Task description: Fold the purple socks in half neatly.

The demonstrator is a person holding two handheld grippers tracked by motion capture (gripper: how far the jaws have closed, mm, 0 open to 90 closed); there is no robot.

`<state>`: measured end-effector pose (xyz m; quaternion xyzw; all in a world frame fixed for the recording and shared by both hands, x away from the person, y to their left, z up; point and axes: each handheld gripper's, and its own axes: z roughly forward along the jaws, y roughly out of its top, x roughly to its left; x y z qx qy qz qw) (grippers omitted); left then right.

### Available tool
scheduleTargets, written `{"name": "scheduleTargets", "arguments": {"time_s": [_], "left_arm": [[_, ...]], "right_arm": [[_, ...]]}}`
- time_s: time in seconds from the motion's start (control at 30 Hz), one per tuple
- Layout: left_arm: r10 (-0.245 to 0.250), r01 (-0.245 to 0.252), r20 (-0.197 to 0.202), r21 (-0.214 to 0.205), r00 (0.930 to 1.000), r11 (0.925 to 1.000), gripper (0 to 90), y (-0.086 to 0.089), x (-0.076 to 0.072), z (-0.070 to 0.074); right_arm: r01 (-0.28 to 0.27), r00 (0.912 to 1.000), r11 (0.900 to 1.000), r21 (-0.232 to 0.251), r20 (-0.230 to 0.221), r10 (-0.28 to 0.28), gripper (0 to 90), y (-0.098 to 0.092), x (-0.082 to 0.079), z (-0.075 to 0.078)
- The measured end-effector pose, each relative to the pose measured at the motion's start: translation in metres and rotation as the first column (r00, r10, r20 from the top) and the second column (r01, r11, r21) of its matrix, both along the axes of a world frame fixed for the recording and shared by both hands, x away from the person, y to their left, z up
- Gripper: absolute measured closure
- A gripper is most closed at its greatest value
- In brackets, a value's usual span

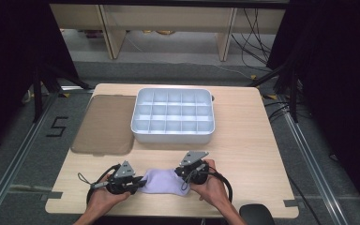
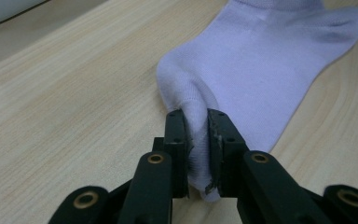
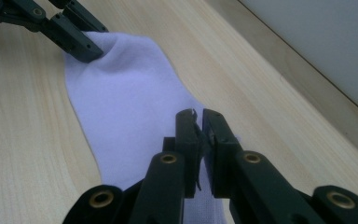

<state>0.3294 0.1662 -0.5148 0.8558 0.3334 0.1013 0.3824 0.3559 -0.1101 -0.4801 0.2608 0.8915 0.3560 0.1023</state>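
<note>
A pale lilac sock [image 1: 161, 182] lies flat near the table's front edge, between both grippers. My left gripper [image 1: 139, 183] is at the sock's left end, and in the left gripper view my left gripper [image 2: 196, 121] is shut on a bunched fold of the sock [image 2: 270, 70]. My right gripper [image 1: 183, 174] is at the sock's right end. In the right gripper view my right gripper [image 3: 199, 122] has its jaws pressed together on a thin edge of the sock [image 3: 121, 102]. The left gripper [image 3: 81, 46] shows at the far end of it.
A white tray [image 1: 173, 136] divided into several compartments stands in the middle of the wooden table [image 1: 243, 154]. A flat brown translucent lid [image 1: 105, 124] lies to its left. A dark rounded object [image 1: 257, 213] sits at the front right edge.
</note>
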Motion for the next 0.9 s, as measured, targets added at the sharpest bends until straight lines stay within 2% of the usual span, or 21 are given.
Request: {"name": "scheduleTargets", "arguments": {"time_s": [0.07,0.1,0.13,0.17,0.2,0.23,0.27,0.3,0.33,0.47,0.5,0.57,0.7,0.8,0.9], "left_arm": [[0.001,-0.001,0.006,-0.013,1.0000,0.9999,79.5,0.000,-0.001,0.001],[-0.014,0.014,0.012,0.005,0.9998,0.9999,79.7,0.001,0.000,0.002],[-0.014,0.014,0.019,0.008,0.9997,0.9999,79.8,0.002,0.001,0.002],[-0.012,0.012,0.018,0.001,0.9998,0.9999,79.9,0.002,0.001,0.003],[-0.020,0.020,0.020,0.009,0.9996,0.9998,80.0,0.003,0.001,0.004],[-0.020,0.020,0.020,0.009,0.9996,0.9998,80.0,0.003,0.001,0.004],[-0.012,0.011,0.016,0.003,0.9998,0.9999,80.0,0.003,0.000,0.005],[-0.009,0.009,0.020,-0.006,0.9998,0.9999,80.0,0.002,0.000,0.004],[-0.020,0.020,0.023,0.008,0.9995,0.9998,80.0,0.003,0.000,0.005],[-0.024,0.023,0.023,0.009,0.9995,0.9997,80.0,0.004,0.000,0.006],[-0.015,0.015,0.024,-0.005,0.9996,0.9999,80.0,0.003,0.000,0.006],[-0.030,0.030,0.026,0.003,0.9992,0.9995,80.0,0.005,0.000,0.007],[-0.027,0.027,0.024,-0.004,0.9993,0.9996,79.9,0.005,-0.001,0.008],[-0.039,0.039,0.038,0.004,0.9985,0.9992,79.9,0.006,-0.002,0.010],[-0.044,0.044,0.039,0.011,0.9983,0.9990,80.0,0.007,-0.001,0.012]], "right_arm": [[-0.017,0.9996,0.9999,0.003,0.023,0.017,85.8,0.001,0.000,-0.001],[-0.016,0.9997,0.9998,0.007,0.019,0.016,85.8,0.001,0.000,0.000],[-0.016,0.9996,0.9999,0.002,0.025,0.016,85.8,0.001,0.000,-0.001],[-0.005,0.9999,0.9999,-0.014,0.009,0.006,85.8,0.001,-0.001,0.000],[-0.043,0.9988,0.9989,-0.017,0.024,0.044,85.9,0.001,0.001,-0.001],[-0.029,0.9996,0.9996,-0.009,0.005,0.029,86.0,0.001,-0.001,0.000],[-0.022,0.9996,0.9998,0.002,0.018,0.022,86.0,0.002,-0.002,-0.002],[-0.023,0.9997,0.9996,-0.013,0.003,0.023,86.0,0.002,-0.002,-0.001],[-0.027,0.9995,0.9996,-0.009,0.017,0.028,86.0,0.003,-0.002,-0.003],[-0.036,0.9993,0.9993,-0.008,0.013,0.036,86.0,0.004,-0.002,-0.003],[-0.029,0.9996,0.9992,-0.026,-0.001,0.029,86.0,0.003,-0.003,-0.002],[-0.009,1.0000,0.9996,-0.026,0.004,0.009,86.0,0.003,-0.003,-0.003],[-0.027,0.9996,0.9992,-0.031,0.009,0.028,86.1,0.001,0.000,-0.003],[-0.009,0.9999,0.9992,-0.038,0.011,0.010,86.1,0.001,0.000,-0.003],[-0.017,0.9997,0.9989,-0.044,0.015,0.017,86.2,0.001,0.002,-0.004]]}}
